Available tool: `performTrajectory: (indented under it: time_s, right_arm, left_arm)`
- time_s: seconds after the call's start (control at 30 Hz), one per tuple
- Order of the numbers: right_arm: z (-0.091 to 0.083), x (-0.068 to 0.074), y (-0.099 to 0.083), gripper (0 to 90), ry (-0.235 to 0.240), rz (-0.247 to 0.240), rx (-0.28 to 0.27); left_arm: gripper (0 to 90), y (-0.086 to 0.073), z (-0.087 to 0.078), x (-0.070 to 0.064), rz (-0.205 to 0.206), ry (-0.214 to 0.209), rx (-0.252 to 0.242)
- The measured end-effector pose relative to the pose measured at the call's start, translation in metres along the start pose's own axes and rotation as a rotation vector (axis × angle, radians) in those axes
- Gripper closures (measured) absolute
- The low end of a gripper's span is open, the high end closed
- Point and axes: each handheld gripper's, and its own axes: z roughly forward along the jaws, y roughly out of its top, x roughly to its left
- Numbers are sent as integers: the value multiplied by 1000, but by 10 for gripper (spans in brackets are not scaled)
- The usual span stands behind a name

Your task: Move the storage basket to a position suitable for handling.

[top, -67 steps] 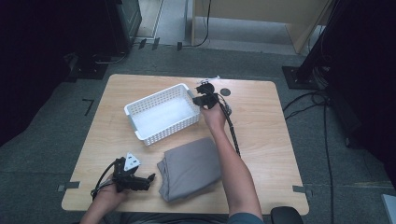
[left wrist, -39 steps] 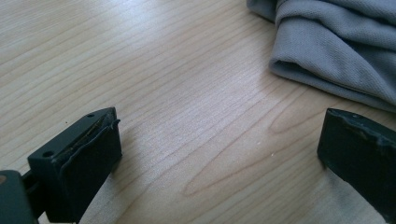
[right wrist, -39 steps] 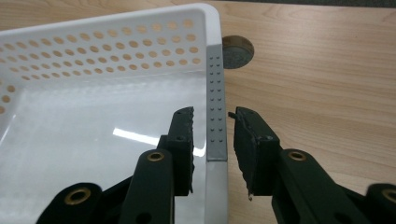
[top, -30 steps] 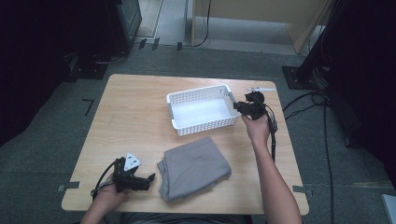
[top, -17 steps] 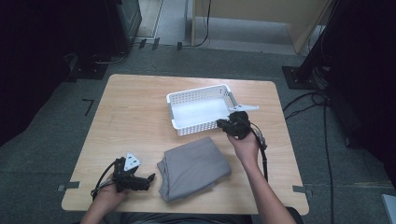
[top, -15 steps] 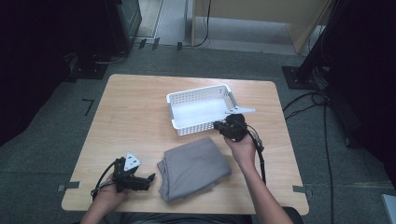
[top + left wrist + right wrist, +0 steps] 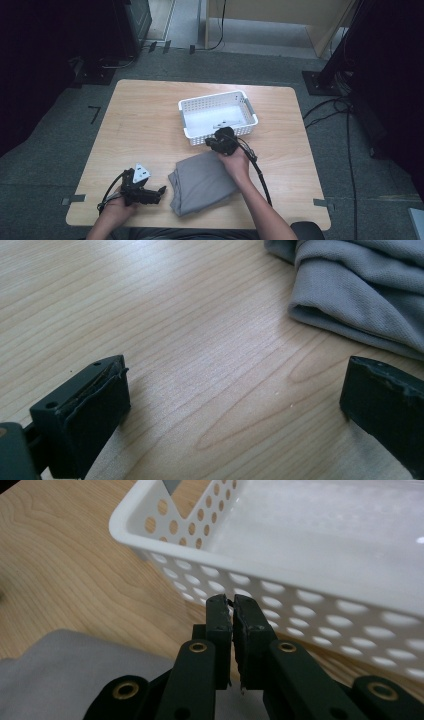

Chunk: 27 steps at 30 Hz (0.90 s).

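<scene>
- Cloth [image 7: 202, 182]: grey, folded, flat on the tabletop [image 7: 145, 125] near the person's edge, between the two grippers. Its long axis runs from near-left to far-right in the high view.
- Basket [image 7: 218, 118]: white, perforated, empty, just beyond the cloth's far corner.
- Right gripper [image 7: 214, 143]: fingers pressed together, nothing between them. It hovers at the cloth's far-right corner, tips just short of the basket's near wall [image 7: 310, 600]; cloth [image 7: 75, 665] lies below and behind the tips.
- Left gripper [image 7: 159, 192]: fingers spread wide and empty, low over the tabletop. Folded cloth edge [image 7: 350, 300] lies just ahead, toward the right finger [image 7: 387, 410].
- Judgement: either gripper reaches the cloth; the left is ready to close on the near-left edge, whereas the right must first part its fingers and dip back onto the far corner.
</scene>
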Motion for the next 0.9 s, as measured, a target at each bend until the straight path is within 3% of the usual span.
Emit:
performTrajectory:
  time_s: [0.1, 0.57, 0.77, 0.9]
  right_arm:
    - [10, 3, 6, 847, -3, -13, 1]
    - [36, 7, 27, 794, 12, 7, -18]
    - [37, 5, 28, 737, 34, 23, -14]
    - [28, 7, 27, 665, 48, -1, -30]
  left_arm:
    - [0, 0, 0, 0, 1, 0, 0]
    - [0, 0, 0, 0, 2, 0, 1]
    - [0, 0, 0, 0, 2, 0, 2]
    - [0, 0, 0, 0, 2, 0, 1]
